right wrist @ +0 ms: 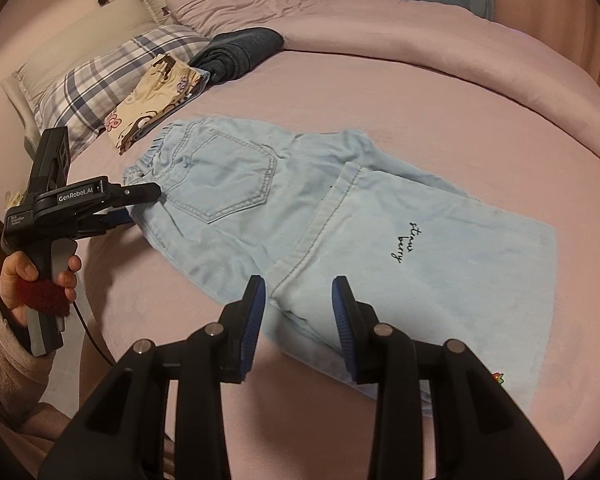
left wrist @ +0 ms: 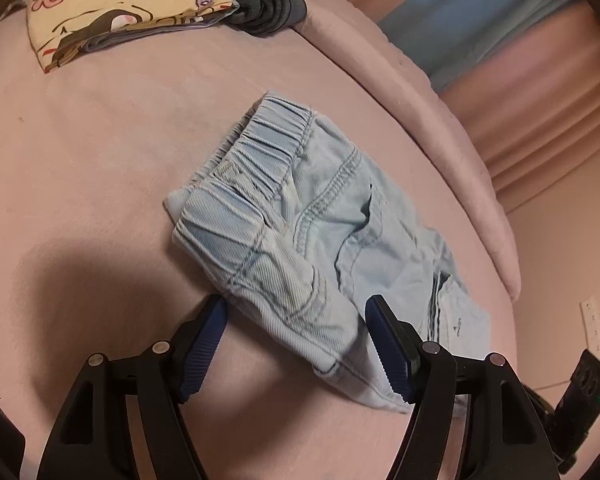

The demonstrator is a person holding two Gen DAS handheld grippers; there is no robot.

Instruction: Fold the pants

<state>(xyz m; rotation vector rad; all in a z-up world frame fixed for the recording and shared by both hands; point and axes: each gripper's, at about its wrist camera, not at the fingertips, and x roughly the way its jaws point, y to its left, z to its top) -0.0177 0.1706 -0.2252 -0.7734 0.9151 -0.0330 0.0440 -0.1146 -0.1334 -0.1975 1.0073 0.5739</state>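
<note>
We work on a bed (right wrist: 340,80) spread with a pink sheet, its rolled pink duvet (right wrist: 460,28) curving along the far side and a plaid pillow (right wrist: 112,68) at the head. The pants (right wrist: 340,216), pale blue denim, lie flat in the middle of the bed, folded lengthwise with one leg over the other, back pocket up, elastic waistband toward the pillow and hems toward the near right. Beyond the waistband sit a folded cream cartoon-print garment (right wrist: 156,92) and, just behind it, a folded dark towel (right wrist: 240,52). Our left tool (left wrist: 296,312) stands wide open over the waistband end, one blue pad at the edge of the denim by the sheet and the other resting above the cloth; in the right wrist view it reaches in from the left, held in our left hand (right wrist: 40,276). Our right tool (right wrist: 299,292) is also open, its pads spread over the near edge of the legs, gripping nothing.
</note>
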